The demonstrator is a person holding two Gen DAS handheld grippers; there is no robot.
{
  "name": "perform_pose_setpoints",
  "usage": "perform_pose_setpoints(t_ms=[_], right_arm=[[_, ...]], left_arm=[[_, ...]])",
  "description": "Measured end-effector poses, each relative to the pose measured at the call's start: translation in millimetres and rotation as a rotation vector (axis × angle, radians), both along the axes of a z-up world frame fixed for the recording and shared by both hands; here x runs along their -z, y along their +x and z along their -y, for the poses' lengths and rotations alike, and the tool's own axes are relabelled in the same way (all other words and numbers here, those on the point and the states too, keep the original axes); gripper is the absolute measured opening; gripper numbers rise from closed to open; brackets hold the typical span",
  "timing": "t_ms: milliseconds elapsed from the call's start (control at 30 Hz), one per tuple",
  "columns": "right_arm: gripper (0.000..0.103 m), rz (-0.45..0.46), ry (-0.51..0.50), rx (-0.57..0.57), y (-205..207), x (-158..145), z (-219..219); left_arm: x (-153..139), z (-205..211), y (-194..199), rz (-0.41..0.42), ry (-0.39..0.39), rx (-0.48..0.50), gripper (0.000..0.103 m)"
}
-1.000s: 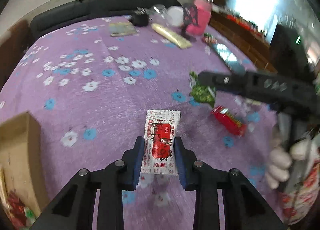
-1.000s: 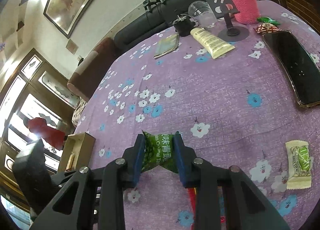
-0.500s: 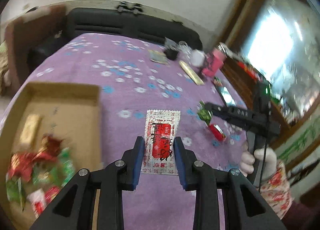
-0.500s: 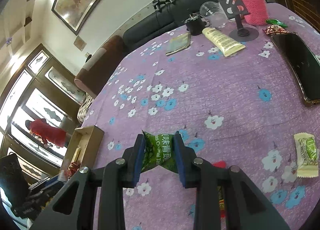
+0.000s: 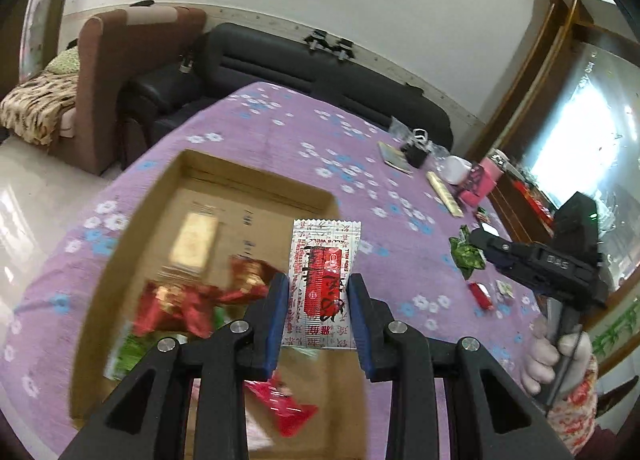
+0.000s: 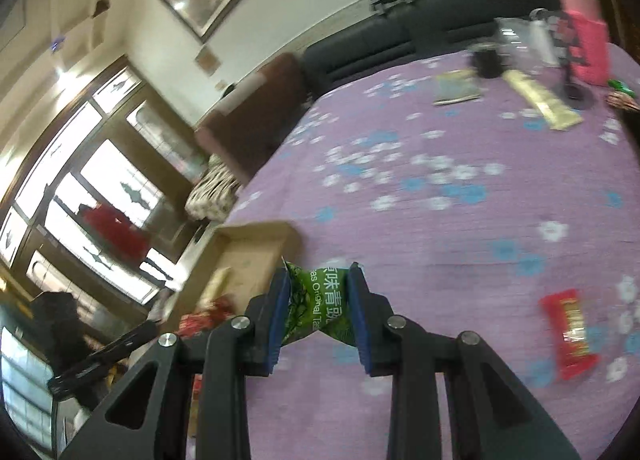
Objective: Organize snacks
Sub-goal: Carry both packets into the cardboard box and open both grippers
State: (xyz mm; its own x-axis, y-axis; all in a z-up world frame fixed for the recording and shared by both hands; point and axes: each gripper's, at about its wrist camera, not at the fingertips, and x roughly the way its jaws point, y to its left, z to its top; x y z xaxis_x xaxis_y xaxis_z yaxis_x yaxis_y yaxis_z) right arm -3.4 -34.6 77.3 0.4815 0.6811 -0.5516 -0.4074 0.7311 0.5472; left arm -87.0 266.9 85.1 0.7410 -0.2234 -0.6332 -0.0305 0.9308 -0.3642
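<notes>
My left gripper (image 5: 318,314) is shut on a white and red snack packet (image 5: 323,280) and holds it above the right part of an open cardboard box (image 5: 256,188). The box holds several red, green and gold snacks (image 5: 180,300). My right gripper (image 6: 318,314) is shut on a green snack packet (image 6: 320,308), held above the purple floral tablecloth just right of the box (image 6: 256,244). In the left wrist view the right gripper (image 5: 480,244) shows at right with the green packet (image 5: 466,254).
A red snack (image 6: 570,334) lies on the cloth at right; it also shows in the left wrist view (image 5: 480,294) beside a small pale candy (image 5: 505,287). At the far end are a pink bottle (image 6: 586,48), a phone stand (image 6: 574,88), a yellow tube (image 6: 540,100) and a flat packet (image 6: 456,86). A black sofa (image 5: 280,60) lies beyond.
My left gripper has carried the white and red packet left until it hangs over the box. My right gripper has moved left with the green packet toward the box.
</notes>
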Motion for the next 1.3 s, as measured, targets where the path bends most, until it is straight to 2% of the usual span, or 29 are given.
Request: perform_pose_setpoints(t_ms=[167,367,600,800,867,1033,1133,1300], right_arm=[[0.029,-0.024,-0.005,-0.107,-4.3,-4.5,-63.8],[0.029,-0.062,-0.102,-0.166,3.2,14.9,-135.7],[0.029,-0.048,-0.24,-0.168,7.0,34.3,-176.9],[0.029,-0.066,-0.3,-0.175,7.2,50.5,-189.2],[0.03,-0.064,-0.309,-0.172,6.9,53.4,-190.1],[0.036,-0.035,-0.318,-0.154,5.3,51.9,-190.5],[0.042,-0.014,-0.305,-0.146,-0.8,44.7,-185.3],[0.046,0.041,-0.267,-0.11,-15.6,26.7,-166.9]], left_arm=[[6.5,-22.2,17.5,-0.037,0.03,-0.028,0.031],[24.5,-38.7,53.1,-0.125,0.016,-0.037,0.031],[45.3,-49.0,73.5,-0.206,0.028,-0.08,0.032],[46.3,-54.0,72.0,-0.203,0.012,-0.103,0.034],[44.6,-56.8,69.7,-0.196,-0.004,-0.107,0.038],[30.9,-58.6,53.6,-0.145,-0.011,-0.133,0.057],[16.4,-53.2,39.0,-0.097,0.009,-0.14,0.064],[-8.2,-36.8,8.0,-0.012,0.081,-0.181,0.078]])
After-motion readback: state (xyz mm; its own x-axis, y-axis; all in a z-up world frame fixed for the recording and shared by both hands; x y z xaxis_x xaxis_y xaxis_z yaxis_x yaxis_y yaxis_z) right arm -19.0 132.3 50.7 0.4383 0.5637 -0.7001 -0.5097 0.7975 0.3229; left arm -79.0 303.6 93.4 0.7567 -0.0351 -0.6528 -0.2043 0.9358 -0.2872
